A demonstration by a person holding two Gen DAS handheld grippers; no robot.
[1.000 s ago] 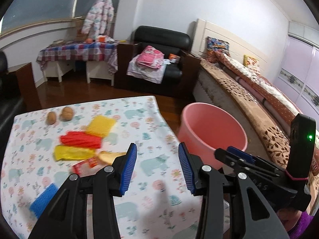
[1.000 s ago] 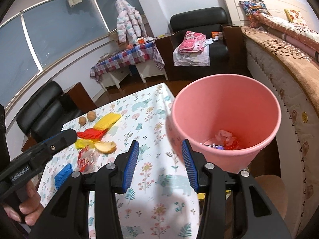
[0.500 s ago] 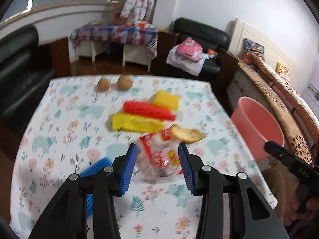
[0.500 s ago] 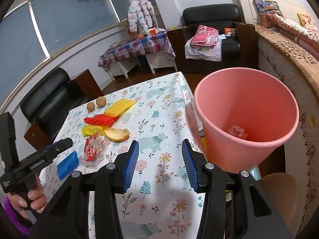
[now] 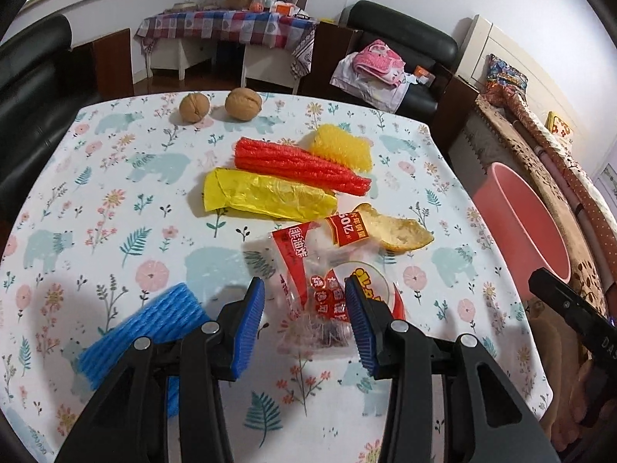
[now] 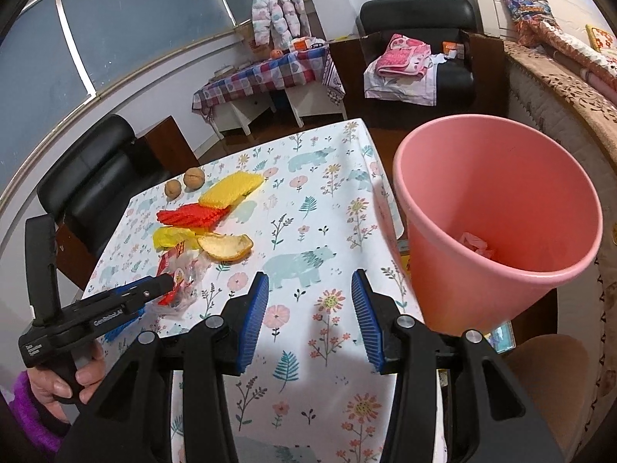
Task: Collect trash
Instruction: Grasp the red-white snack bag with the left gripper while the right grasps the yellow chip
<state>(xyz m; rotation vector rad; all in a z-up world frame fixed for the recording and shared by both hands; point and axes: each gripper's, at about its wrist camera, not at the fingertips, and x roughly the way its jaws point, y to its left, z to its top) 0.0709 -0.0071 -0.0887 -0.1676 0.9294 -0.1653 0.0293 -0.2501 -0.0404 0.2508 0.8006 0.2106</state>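
Note:
A clear plastic wrapper with red print (image 5: pixel 320 270) lies on the floral tablecloth (image 5: pixel 115 200). My left gripper (image 5: pixel 304 301) is open, its blue pads on either side of the wrapper's near end. Beyond lie a bread crust (image 5: pixel 397 229), a yellow bag (image 5: pixel 266 195), red foam netting (image 5: pixel 300 164), yellow foam netting (image 5: pixel 341 148) and blue foam netting (image 5: pixel 146 328). My right gripper (image 6: pixel 310 301) is open and empty above the table's near edge, left of the pink bin (image 6: pixel 497 208), which holds some scraps (image 6: pixel 476 243). The wrapper also shows in the right wrist view (image 6: pixel 181 270).
Two walnuts (image 5: pixel 219 106) sit at the table's far side. The pink bin (image 5: pixel 520 227) stands off the table's right edge beside a bed (image 5: pixel 559 162). Black armchairs (image 5: pixel 31 77) stand to the left and behind. A checkered side table (image 5: pixel 231 27) is at the back.
My left gripper swung left from the bin to the trash pile and came down over the wrapper. My right gripper drew back a little from the bin.

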